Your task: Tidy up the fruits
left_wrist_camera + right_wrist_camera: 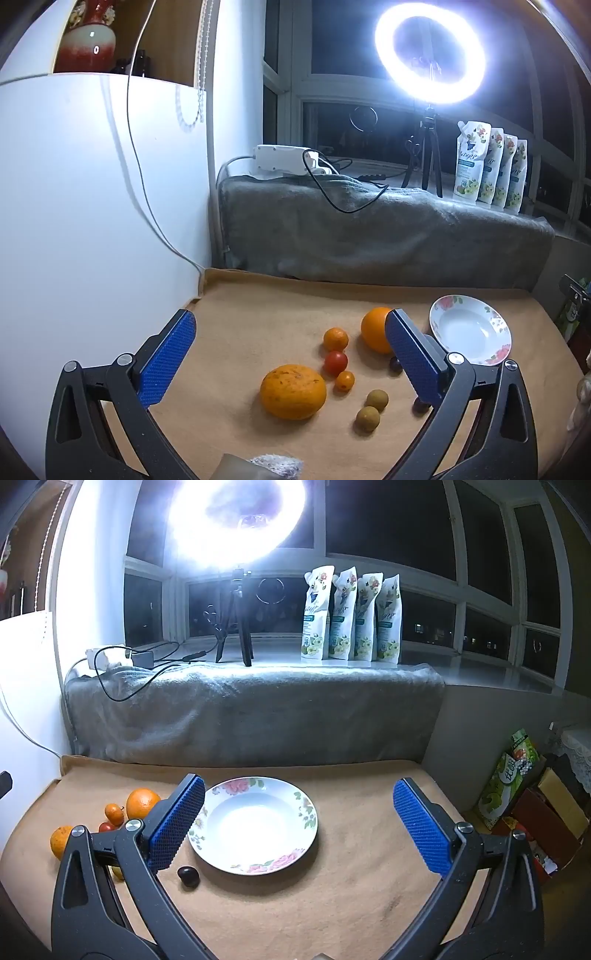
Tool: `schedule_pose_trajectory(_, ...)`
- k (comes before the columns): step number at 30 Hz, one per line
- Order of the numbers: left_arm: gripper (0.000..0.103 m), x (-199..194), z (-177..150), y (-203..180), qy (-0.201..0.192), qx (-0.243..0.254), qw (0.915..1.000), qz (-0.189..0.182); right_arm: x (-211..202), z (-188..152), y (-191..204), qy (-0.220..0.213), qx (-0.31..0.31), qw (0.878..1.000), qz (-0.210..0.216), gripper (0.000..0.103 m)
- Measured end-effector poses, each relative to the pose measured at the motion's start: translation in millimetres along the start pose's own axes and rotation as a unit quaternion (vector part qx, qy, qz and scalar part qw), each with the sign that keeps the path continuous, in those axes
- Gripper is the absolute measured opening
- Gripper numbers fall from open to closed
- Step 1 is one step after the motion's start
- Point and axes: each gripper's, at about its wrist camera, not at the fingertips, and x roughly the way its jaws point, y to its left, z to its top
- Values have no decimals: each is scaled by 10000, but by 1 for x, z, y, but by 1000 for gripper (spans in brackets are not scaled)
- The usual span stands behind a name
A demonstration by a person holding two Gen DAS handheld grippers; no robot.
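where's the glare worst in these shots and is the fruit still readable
Right wrist view: the ring light blooms into a blown-out blob, and the plate centre reflects it. Left wrist view: the ring stays crisp; the large orange shows clearly; straight lines bow outward.

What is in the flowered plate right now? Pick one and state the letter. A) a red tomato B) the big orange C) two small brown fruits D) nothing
D: the flowered plate shows only its bare white bowl, while the big orange, the red tomato and the two small brown fruits all lie on the tan cloth beside it.
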Motion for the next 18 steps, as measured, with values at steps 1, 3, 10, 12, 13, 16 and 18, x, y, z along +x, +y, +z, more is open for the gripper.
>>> schedule_pose_trajectory(1,102,-1,2,-1,-6,13,10000,2,-1,-2,2,-15,-24,10000,-3,103)
schedule_pose_trajectory(3,102,-3,3,1,-21,-5,10000,22,0,-1,3,-11,-49,10000,7,103)
schedule_pose_trajectory(10,102,-3,4,3,-25,-16,10000,55,-1,0,4,-55,-61,10000,29,103)
schedule_pose_trajectory(12,102,-3,4,3,-19,-26,10000,43,-1,0,5,-55,-71,10000,19,103)
schedule_pose_trajectory(13,102,-2,4,2,-22,-17,10000,46,-1,-1,5,-69,-62,10000,13,103)
schedule_pose_trajectory(16,102,0,4,1,-4,-4,10000,31,-1,-1,4,-65,-47,10000,25,103)
schedule_pose_trajectory(18,102,0,4,-1,-8,5,10000,24,-1,-1,4,-71,-43,10000,29,103)
